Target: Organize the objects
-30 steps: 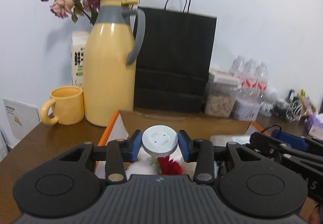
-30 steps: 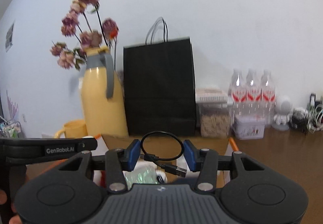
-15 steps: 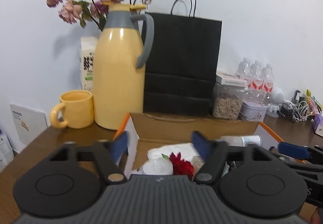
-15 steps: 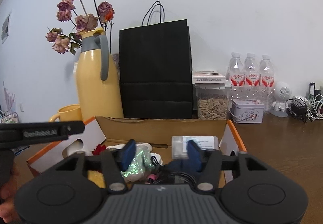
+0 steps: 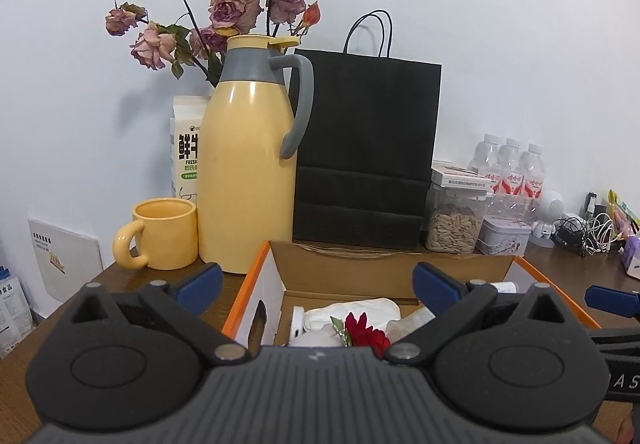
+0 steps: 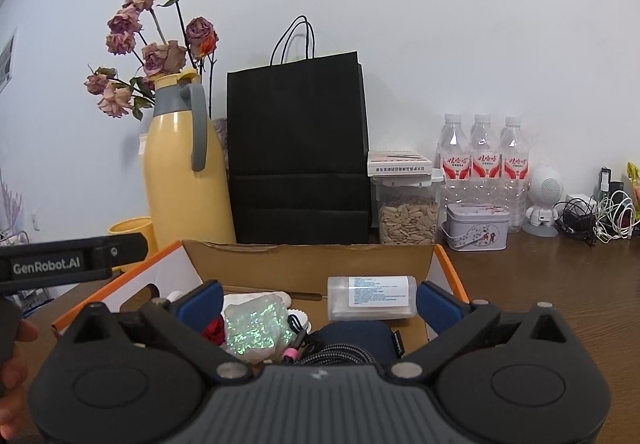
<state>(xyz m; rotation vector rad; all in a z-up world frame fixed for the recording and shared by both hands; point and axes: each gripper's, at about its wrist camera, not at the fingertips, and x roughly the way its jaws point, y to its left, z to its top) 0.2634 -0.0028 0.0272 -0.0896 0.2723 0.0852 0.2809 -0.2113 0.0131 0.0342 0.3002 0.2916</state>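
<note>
Nearest in both wrist views are the two grippers, each held above the near edge of an open cardboard box. The left gripper [image 5: 316, 286] has its jaws spread wide with nothing between the blue pads, and the right gripper [image 6: 318, 302] likewise has wide, empty jaws. The cardboard box [image 6: 308, 258], orange-edged with brown inner walls, sits on the brown tabletop [image 6: 540, 284] and holds the sorted things: at the near side a braided black cable [image 6: 336, 354] lies coiled on a dark blue pouch [image 6: 360, 330], just left of them a glittery iridescent packet [image 6: 256, 328], and left of that a red artificial flower [image 5: 366, 332] resting against white crumpled wrapping [image 5: 356, 312]. Farther in, toward the right wall of the box, a clear plastic bottle [image 6: 370, 298] with a printed label lies on its side. Beyond the box, on the left, a yellow mug [image 5: 160, 240] stands just beside a tall yellow thermos jug [image 5: 248, 179] with a grey handle; behind the jug are a milk carton [image 5: 188, 147] and dried pink roses [image 5: 220, 3]. A black paper bag [image 6: 298, 147] stands upright directly behind the box. To its right are a clear jar of seeds [image 6: 406, 211], a small printed tin [image 6: 476, 226], three water bottles [image 6: 484, 159], a small white robot figure [image 6: 544, 199] and a tangle of charger cables [image 6: 600, 213] against the pale wall.
</note>
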